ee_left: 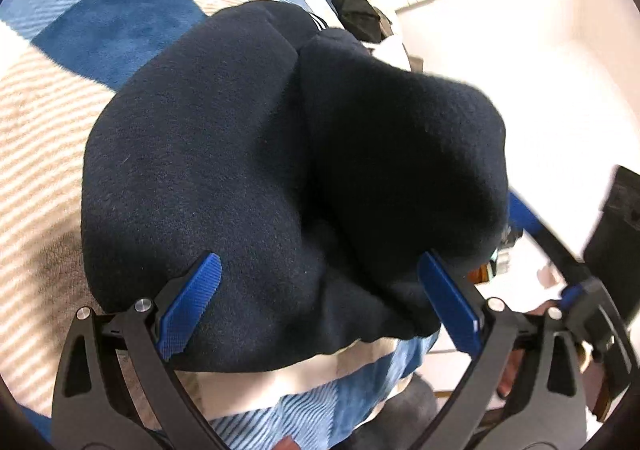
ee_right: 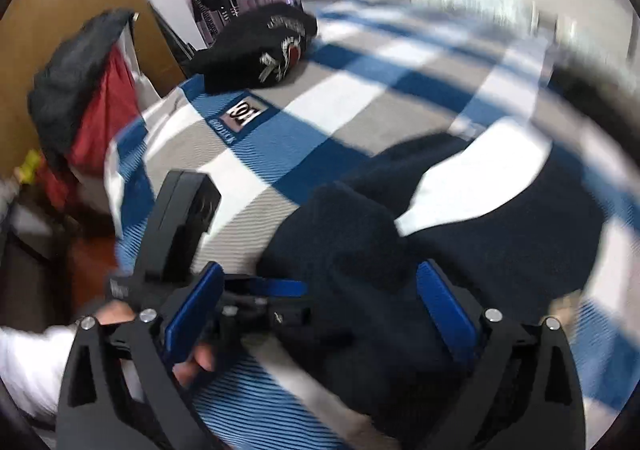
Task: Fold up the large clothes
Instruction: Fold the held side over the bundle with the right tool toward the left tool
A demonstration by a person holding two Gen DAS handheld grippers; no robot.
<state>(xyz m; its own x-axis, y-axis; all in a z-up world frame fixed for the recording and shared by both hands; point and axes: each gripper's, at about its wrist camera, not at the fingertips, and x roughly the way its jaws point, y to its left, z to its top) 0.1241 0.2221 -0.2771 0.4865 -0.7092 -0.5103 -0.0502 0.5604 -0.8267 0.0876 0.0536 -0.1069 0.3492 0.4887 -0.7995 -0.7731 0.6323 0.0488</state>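
Observation:
A dark navy fleece garment (ee_left: pixel 280 154) lies bunched and partly folded on a blue, white and beige checked blanket (ee_left: pixel 60 98). My left gripper (ee_left: pixel 320 286) is open, its blue pads (ee_left: pixel 188 306) spread wide just above the garment's near edge, holding nothing. In the right wrist view the same garment (ee_right: pixel 460 234) lies on the blanket (ee_right: pixel 320 98). My right gripper (ee_right: pixel 320 290) is open over the garment's near fold. The left gripper (ee_right: pixel 260 290) and its hand show between and left of my right fingers. The view is motion-blurred.
A black printed garment (ee_right: pixel 260 46) lies at the far side of the blanket. Red and dark clothes (ee_right: pixel 92 106) hang by a wooden door at the left. The bed edge (ee_left: pixel 400 354) is near, with the floor beyond it.

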